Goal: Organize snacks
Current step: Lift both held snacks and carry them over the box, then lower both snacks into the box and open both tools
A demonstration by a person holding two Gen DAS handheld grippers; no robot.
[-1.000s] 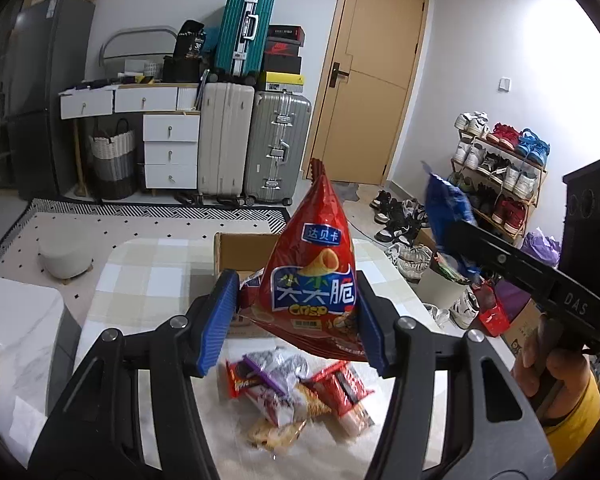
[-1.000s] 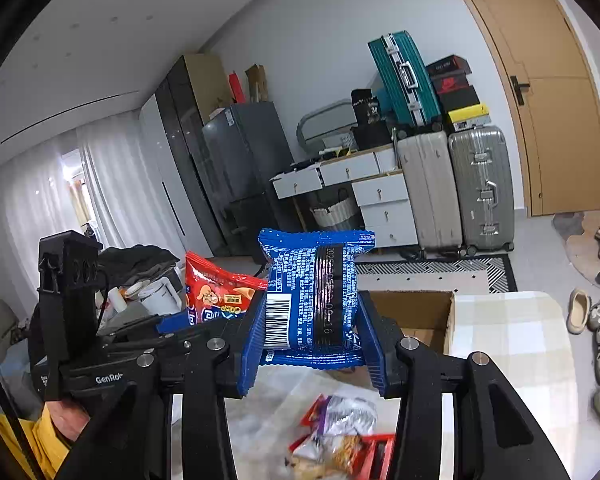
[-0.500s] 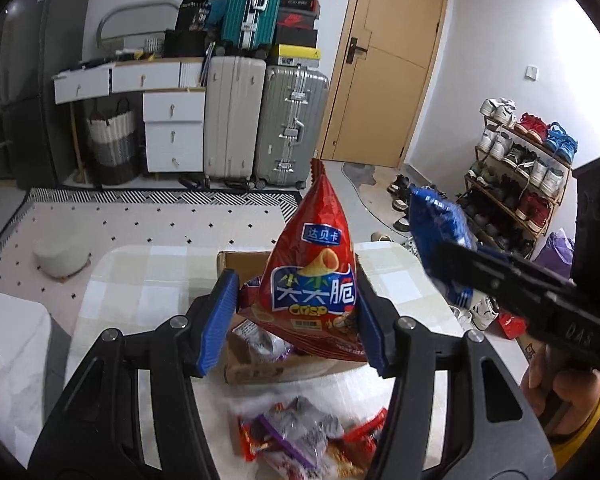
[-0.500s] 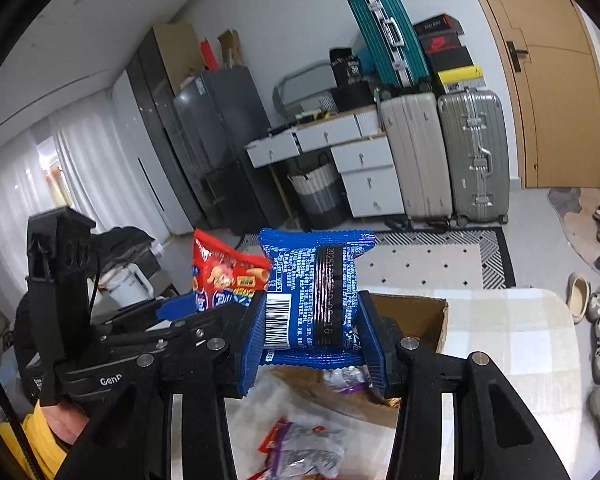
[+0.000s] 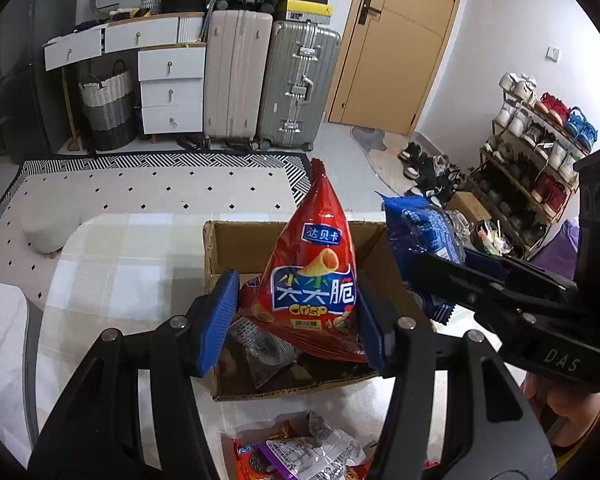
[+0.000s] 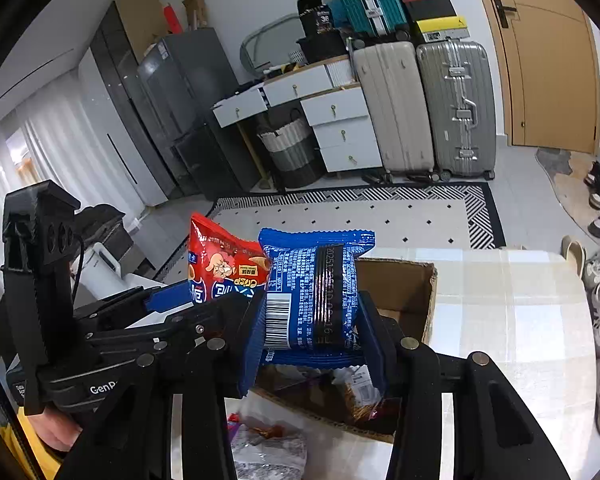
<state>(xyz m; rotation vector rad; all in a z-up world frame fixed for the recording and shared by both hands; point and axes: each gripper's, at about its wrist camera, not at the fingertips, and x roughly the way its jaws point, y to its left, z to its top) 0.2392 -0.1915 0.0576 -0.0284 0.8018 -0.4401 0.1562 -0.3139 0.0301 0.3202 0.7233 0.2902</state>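
Grippers, left (image 5: pixel 294 316) and right (image 6: pixel 312 330), tilt downward, side by side, over box (image 5: pixel 236 240).

A red cone-crisp bag (image 5: pixel 314 280) stands upright, tapered top up, pinched at its lower sides over the open cardboard box (image 5: pixel 236 240) on the checked table. Just beside it a blue snack packet (image 6: pixel 314 300) is held barcode-side out above the same box, which already has wrappers inside. More loose snack packets (image 5: pixel 300 448) lie in a heap before the box.
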